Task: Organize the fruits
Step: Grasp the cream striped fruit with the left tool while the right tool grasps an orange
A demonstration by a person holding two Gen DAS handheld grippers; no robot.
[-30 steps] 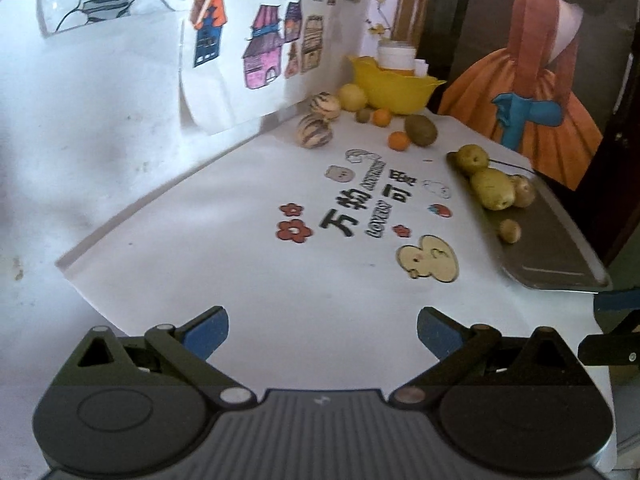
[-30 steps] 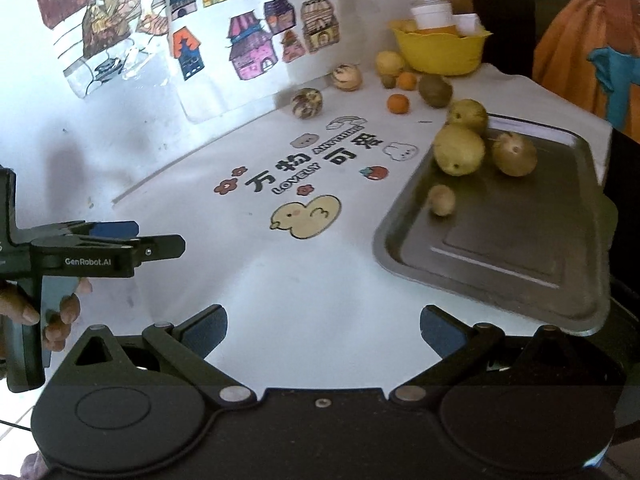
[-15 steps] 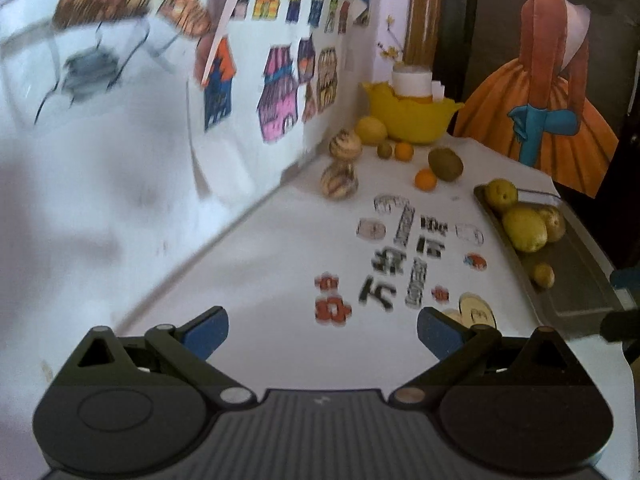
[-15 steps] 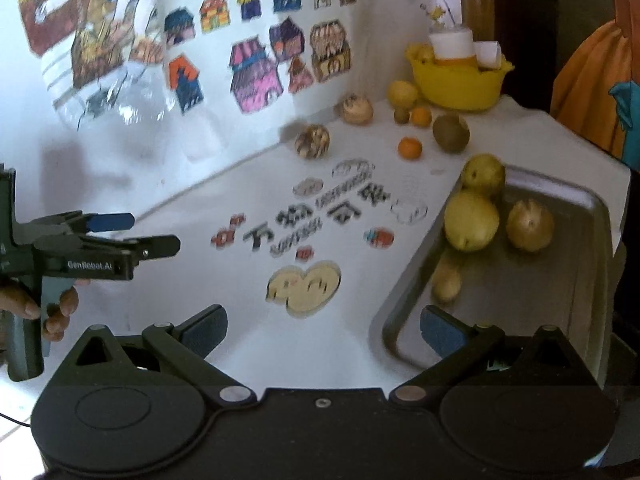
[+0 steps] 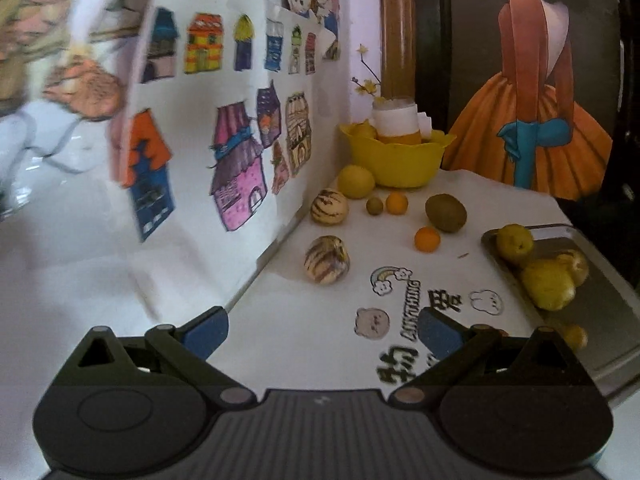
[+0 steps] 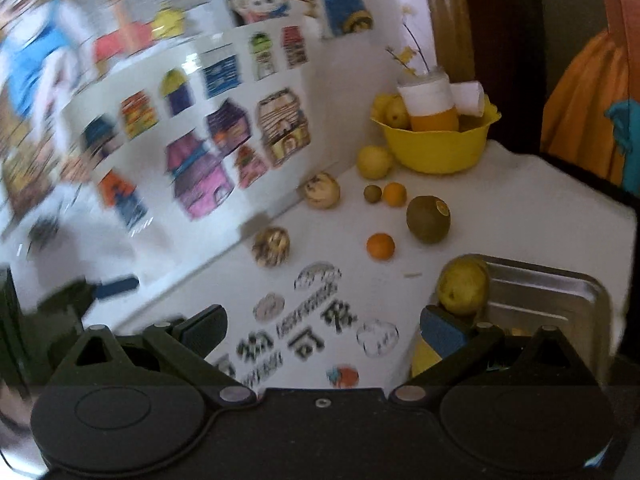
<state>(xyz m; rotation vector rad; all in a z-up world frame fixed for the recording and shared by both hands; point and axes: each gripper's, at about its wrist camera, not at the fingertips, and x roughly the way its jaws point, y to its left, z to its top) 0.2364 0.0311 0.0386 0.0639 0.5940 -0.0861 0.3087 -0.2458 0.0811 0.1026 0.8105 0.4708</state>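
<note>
Loose fruit lies at the table's far end: two striped melons (image 5: 327, 260) (image 5: 329, 206), a yellow fruit (image 5: 355, 181), a brown kiwi (image 5: 445, 213), two small oranges (image 5: 427, 239) (image 5: 397, 203) and a small green fruit (image 5: 374, 205). A metal tray (image 5: 608, 320) on the right holds several yellow-green pears (image 5: 548, 284). My left gripper (image 5: 322, 330) is open and empty, well short of the nearer melon. My right gripper (image 6: 322, 330) is open and empty beside the tray's (image 6: 560, 292) near corner, where a pear (image 6: 463, 287) sits. The nearer orange (image 6: 380, 246) and kiwi (image 6: 428, 219) lie ahead.
A yellow bowl (image 5: 396, 156) with a cup and fruit stands in the back corner. Paper drawings of houses cover the wall (image 5: 236, 176) along the left. The white tablecloth (image 5: 312, 320) has printed cartoon figures and lettering. A dark painted panel rises at the back right.
Both grippers have moved forward toward the far end of the table, so the loose fruit and bowl look larger and nearer. Both stayed open and empty.
</note>
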